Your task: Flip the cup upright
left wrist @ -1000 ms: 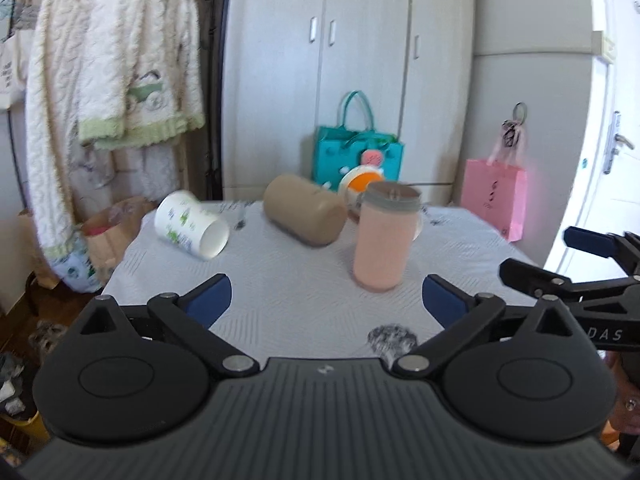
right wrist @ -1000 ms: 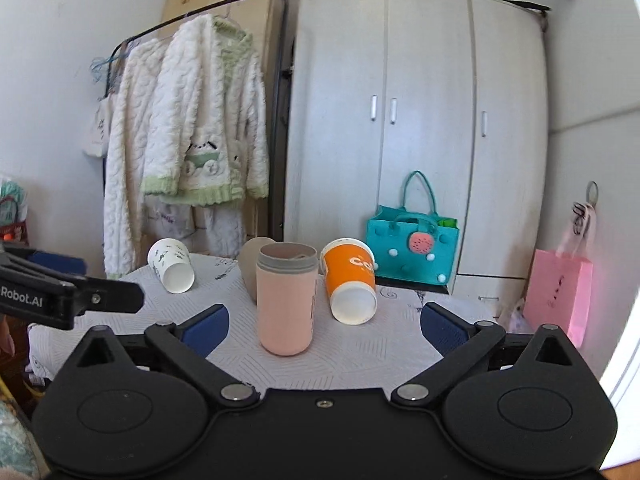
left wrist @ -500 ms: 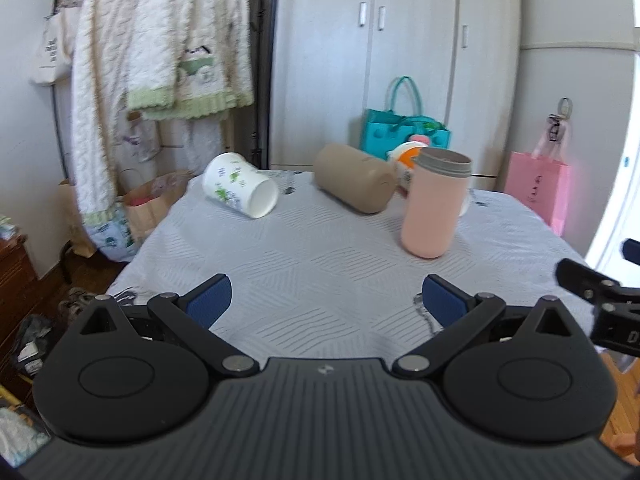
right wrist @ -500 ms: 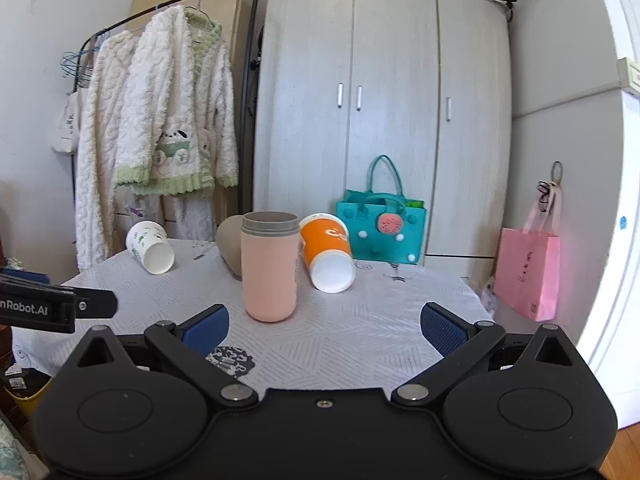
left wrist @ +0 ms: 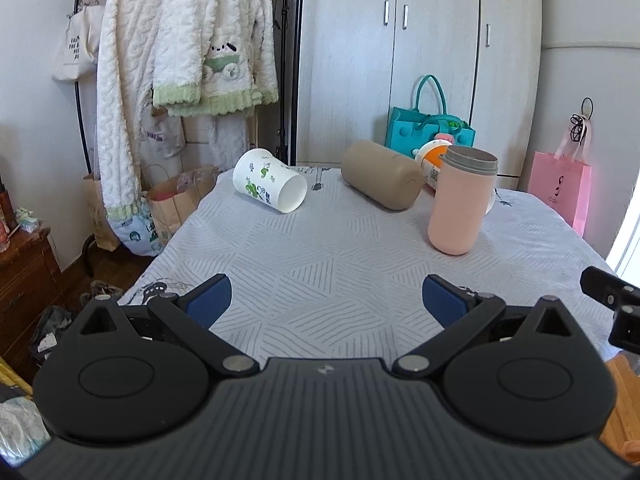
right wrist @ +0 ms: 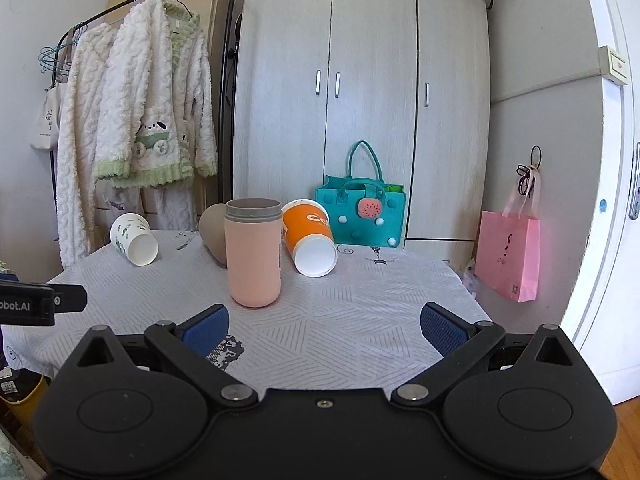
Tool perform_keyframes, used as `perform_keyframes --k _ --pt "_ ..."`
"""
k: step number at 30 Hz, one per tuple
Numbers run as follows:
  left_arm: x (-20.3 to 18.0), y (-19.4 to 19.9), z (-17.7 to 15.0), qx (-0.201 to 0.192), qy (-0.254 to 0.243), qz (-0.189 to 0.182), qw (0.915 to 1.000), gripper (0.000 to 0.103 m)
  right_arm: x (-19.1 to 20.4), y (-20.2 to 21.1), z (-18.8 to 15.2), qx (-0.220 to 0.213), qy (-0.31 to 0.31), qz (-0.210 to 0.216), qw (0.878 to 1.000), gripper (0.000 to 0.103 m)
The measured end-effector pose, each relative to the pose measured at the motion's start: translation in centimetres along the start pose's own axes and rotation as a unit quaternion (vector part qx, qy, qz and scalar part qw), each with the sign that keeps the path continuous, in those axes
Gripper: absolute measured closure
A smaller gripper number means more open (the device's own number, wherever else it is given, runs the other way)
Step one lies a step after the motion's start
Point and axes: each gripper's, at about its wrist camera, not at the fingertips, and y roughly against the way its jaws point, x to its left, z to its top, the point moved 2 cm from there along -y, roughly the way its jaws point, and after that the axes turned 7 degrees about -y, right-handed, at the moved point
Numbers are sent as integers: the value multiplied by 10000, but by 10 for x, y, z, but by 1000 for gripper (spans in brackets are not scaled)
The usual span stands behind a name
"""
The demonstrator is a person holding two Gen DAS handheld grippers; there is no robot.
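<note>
A pink cup point(left wrist: 460, 204) stands upright on the table point(left wrist: 328, 264), mouth up; it also shows in the right wrist view point(right wrist: 253, 254). A white cup with green print point(left wrist: 270, 186) point(right wrist: 134, 239), a tan cup point(left wrist: 380, 180) point(right wrist: 212, 232) and an orange cup point(right wrist: 310, 238) point(left wrist: 430, 162) lie on their sides behind it. My left gripper point(left wrist: 326, 300) is open and empty over the near table. My right gripper point(right wrist: 324, 326) is open and empty, well short of the pink cup.
A wardrobe point(right wrist: 360, 100) stands behind the table. A teal bag point(right wrist: 362, 210) sits at its foot. A pink bag point(right wrist: 508, 256) hangs at the right. Robes on a rack point(left wrist: 180, 60) hang at the left, with paper bags point(left wrist: 172, 204) below.
Both grippers have pulled back and away from the pink cup, which stays upright. The left view has swung left and risen, so the cups look farther away.
</note>
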Motion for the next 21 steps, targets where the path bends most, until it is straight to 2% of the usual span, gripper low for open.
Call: perform_keyframes --k 21 --pt "-1 1 -2 -18 -98 106 9999 0 -3 -1 0 48 24 -88 9999 0"
